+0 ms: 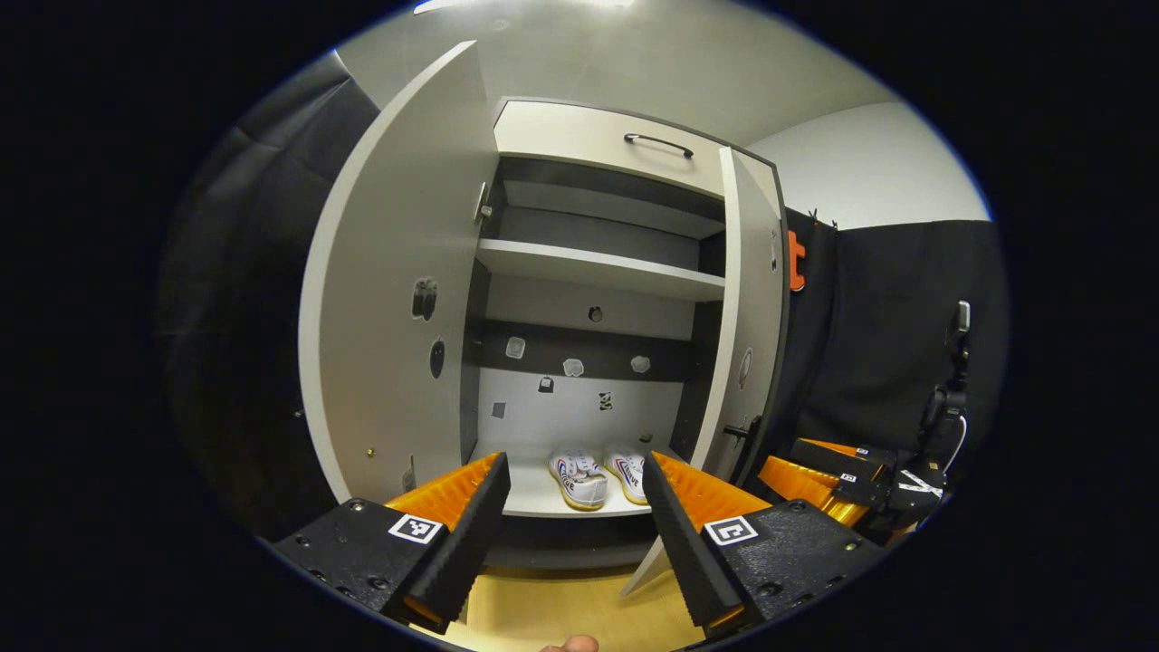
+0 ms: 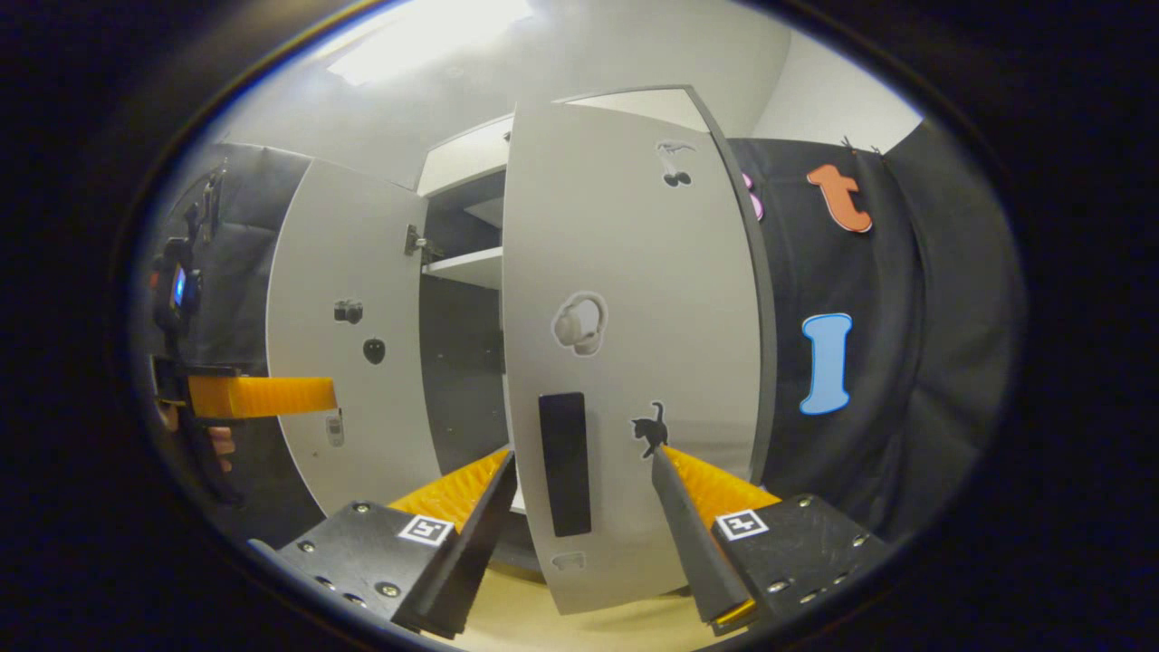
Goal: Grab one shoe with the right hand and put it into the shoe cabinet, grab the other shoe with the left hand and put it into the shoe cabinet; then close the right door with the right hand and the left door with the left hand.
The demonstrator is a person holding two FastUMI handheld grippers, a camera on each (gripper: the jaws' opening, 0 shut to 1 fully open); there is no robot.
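Note:
Two white shoes (image 1: 579, 480) (image 1: 629, 471) stand side by side on the bottom shelf of the white shoe cabinet (image 1: 598, 267). Both doors stand open: the left door (image 1: 398, 290) swung wide, the right door (image 1: 751, 317) seen edge-on. My left gripper (image 1: 572, 462) is open in front of the cabinet, aimed at the shoes, holding nothing. The right gripper (image 1: 842, 471) shows low on the right beside the right door. In the right gripper view the right door (image 2: 634, 344) faces me close up, its black handle (image 2: 564, 462) between the fingers of my open right gripper (image 2: 584, 457). The left gripper (image 2: 263, 396) appears far left.
Upper shelves (image 1: 598, 267) in the cabinet are bare, and a drawer with a black handle (image 1: 658, 143) tops it. The left door (image 2: 353, 362) carries small stickers. A person's hand (image 2: 222, 444) holds the left gripper. Black cloth walls stand on both sides, over a yellowish floor (image 1: 561, 607).

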